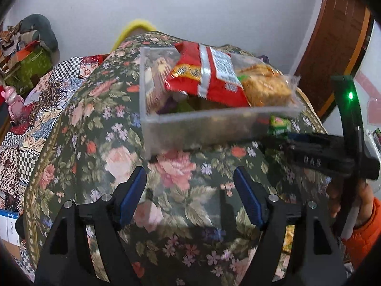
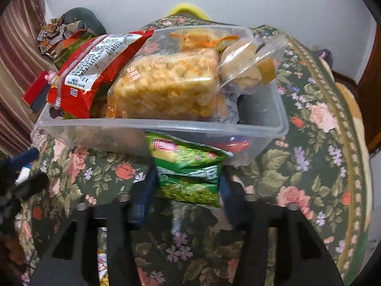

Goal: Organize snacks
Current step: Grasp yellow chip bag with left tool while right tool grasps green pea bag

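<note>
A clear plastic bin (image 2: 166,128) stands on the floral tablecloth, also in the left wrist view (image 1: 202,131). It holds a red snack bag (image 2: 90,71), a clear pack of golden puffed snacks (image 2: 166,83) and a clear bag of pale round biscuits (image 2: 240,64). My right gripper (image 2: 185,183) is shut on a green snack bag (image 2: 188,174) and holds it in front of the bin's near wall. My left gripper (image 1: 190,197) is open and empty above the cloth, short of the bin. The right gripper (image 1: 316,147) reaches in from the right in the left wrist view.
The floral tablecloth (image 2: 309,166) covers a round table. A patchwork-covered surface (image 1: 35,109) with boxes and clutter lies to the left. A white wall is behind, and a wooden door (image 1: 333,35) stands at the right.
</note>
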{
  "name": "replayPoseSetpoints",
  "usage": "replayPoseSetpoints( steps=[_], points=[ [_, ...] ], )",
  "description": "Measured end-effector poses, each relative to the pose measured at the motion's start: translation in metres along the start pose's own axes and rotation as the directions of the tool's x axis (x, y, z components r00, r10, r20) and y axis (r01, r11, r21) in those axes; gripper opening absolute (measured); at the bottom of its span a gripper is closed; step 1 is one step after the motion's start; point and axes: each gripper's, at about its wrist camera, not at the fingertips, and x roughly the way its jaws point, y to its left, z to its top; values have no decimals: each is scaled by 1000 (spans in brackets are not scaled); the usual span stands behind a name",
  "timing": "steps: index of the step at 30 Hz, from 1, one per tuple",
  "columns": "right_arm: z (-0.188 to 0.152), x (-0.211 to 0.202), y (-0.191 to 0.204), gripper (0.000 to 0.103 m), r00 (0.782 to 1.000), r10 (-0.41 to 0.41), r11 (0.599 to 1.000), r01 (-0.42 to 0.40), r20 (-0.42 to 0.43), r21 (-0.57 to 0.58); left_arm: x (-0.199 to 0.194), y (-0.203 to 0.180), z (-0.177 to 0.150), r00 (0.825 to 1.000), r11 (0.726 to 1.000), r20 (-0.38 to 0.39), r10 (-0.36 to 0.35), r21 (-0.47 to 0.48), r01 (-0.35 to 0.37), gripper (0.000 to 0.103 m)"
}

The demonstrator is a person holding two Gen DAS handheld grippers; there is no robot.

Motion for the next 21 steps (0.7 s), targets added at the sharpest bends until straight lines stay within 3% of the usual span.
replayPoseSetpoints(
  steps=[12,21],
  points=[
    [-60,-49,2,41,999,43,998,-43,4,-54,-23,-14,-52,998,999,-55,-17,45,19,76],
    [-82,-47,26,40,993,110,991,-113,-44,-77,-21,-22,-72,994,998,-105,-38,43,43,76]
  ],
)
